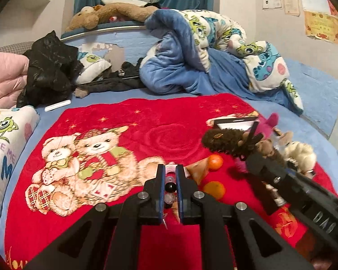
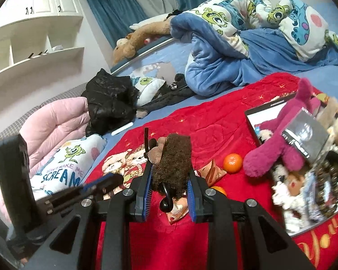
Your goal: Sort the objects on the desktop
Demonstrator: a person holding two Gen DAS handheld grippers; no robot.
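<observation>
Red blanket (image 1: pixel 169 117) with teddy-bear print, centre frame. Orange balls (image 2: pixel 232 162), lower centre. Magenta plush (image 2: pixel 279 150), right. Dark brown fuzzy toy (image 2: pixel 172 164), centre. Blue quilt (image 1: pixel 175 67), green-monster print, upper right. Pink duvet (image 2: pixel 54 121), left.

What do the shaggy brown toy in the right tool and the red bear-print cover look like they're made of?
Shaggy brown toy: plush fabric, it seems, with long, matte, fuzzy pile. Red bear-print cover: probably soft fleece, with a short velvety nap and an embossed rose pattern catching the light.
</observation>
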